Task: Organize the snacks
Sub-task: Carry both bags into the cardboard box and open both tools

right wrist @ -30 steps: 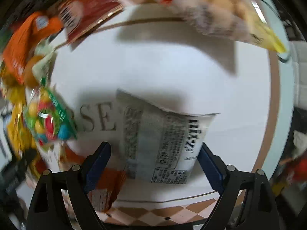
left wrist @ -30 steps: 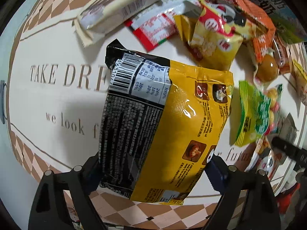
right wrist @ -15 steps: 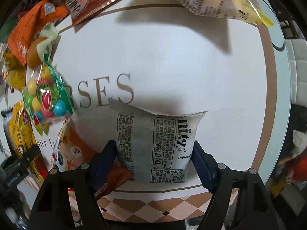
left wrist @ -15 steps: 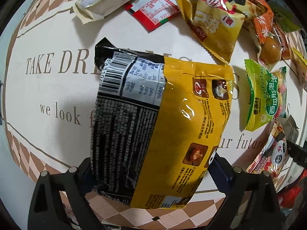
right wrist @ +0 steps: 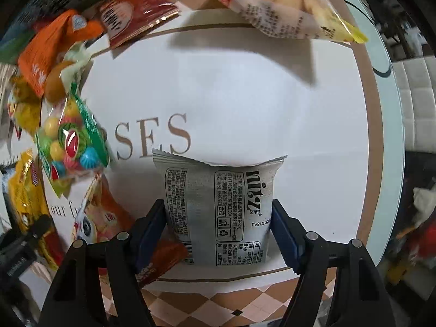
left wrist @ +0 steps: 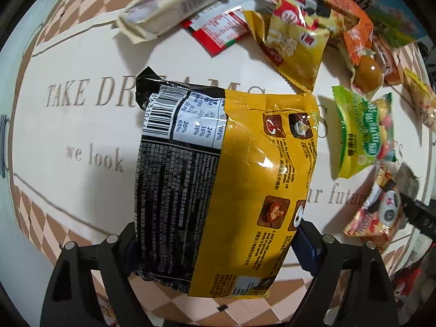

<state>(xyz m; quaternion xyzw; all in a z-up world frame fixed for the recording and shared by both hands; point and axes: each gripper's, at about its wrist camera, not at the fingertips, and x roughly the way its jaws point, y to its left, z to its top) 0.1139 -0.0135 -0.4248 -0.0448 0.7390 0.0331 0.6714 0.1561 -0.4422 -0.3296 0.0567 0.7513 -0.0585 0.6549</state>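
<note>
I have a packet in each hand. My left gripper [left wrist: 218, 248] is pinching the yellow-and-black noodle packet [left wrist: 226, 179] across its short width; its jaws have just been closing, and the pads press both side edges. The packet's long axis runs straight away from the tongs, hanging down over the lettered tablecloth [left wrist: 81, 125], clear of the snack pile [left wrist: 294, 38] that lies beyond and to the right. My right gripper [right wrist: 218, 231] is clamped on the silver packet [right wrist: 220, 207], jaws likewise just closing, with the crimped top edge pointing away from me and bare cloth beyond it. A bag of coloured candy balls [right wrist: 68, 141] sits to its left, well apart. As I judge it, the next move turns on open cloth: each packet hangs directly below its own gripper, so either can go straight down.
</note>
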